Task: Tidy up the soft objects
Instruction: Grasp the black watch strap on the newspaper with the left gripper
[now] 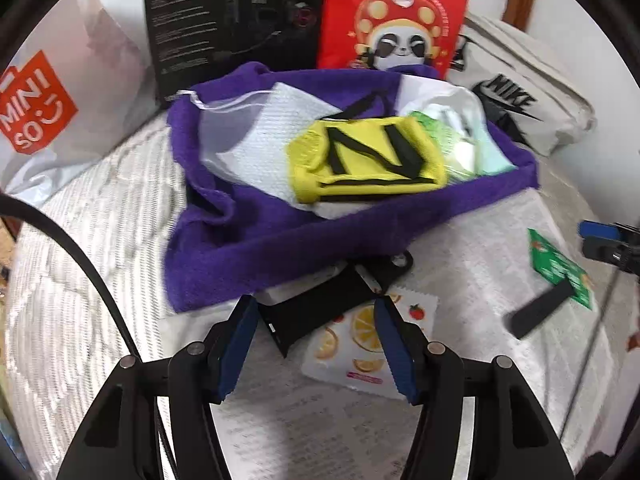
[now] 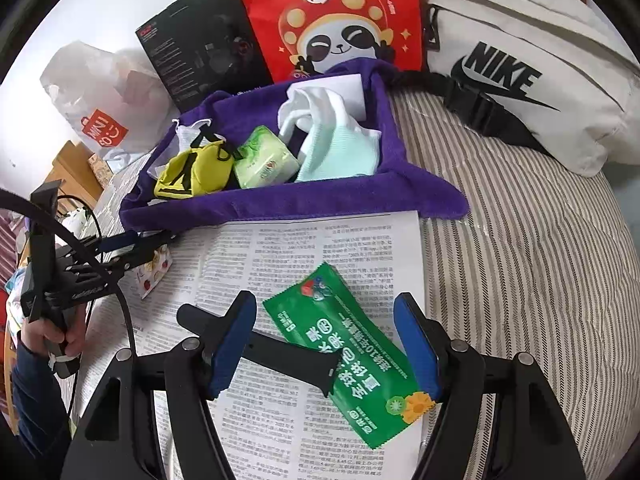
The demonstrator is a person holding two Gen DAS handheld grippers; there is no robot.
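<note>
Left gripper (image 1: 316, 338) hangs w/ jaws apart over a black flat item (image 1: 316, 312) and a fruit-print packet (image 1: 360, 340) on the newspaper (image 1: 472, 240); pads not pressing on either, nothing gripped. Can't tell what the black item is. Right gripper (image 2: 326, 344) also stands w/ jaws spread, a green sachet (image 2: 352, 356) and a black strap (image 2: 288, 352) lying between its fingers, pads clear of both as far as the view shows. From the right wrist view the purple towel (image 2: 296, 200) sits at 12 o'clock of that gripper, edges turned up like a tray, on the striped bedding (image 2: 520, 260). On the towel: yellow pouch w/ black stripes (image 2: 192, 172) at its 9 o'clock side, green-white tissue pack (image 2: 264, 160) just beside it in the middle, mint-and-white socks (image 2: 336, 136) toward 3 o'clock, a white mesh bag (image 2: 186, 134) behind the pouch. Beyond the towel at 12: red panda bag (image 2: 332, 20), black box (image 2: 200, 52) at 11, white Miniso plastic bag (image 2: 100, 96) at 10, white Nike bag (image 2: 532, 80) at 2. At 9 o'clock in the right wrist view a person's hand (image 2: 60, 336) grips the left tool's handle, dark sleeve below it.
</note>
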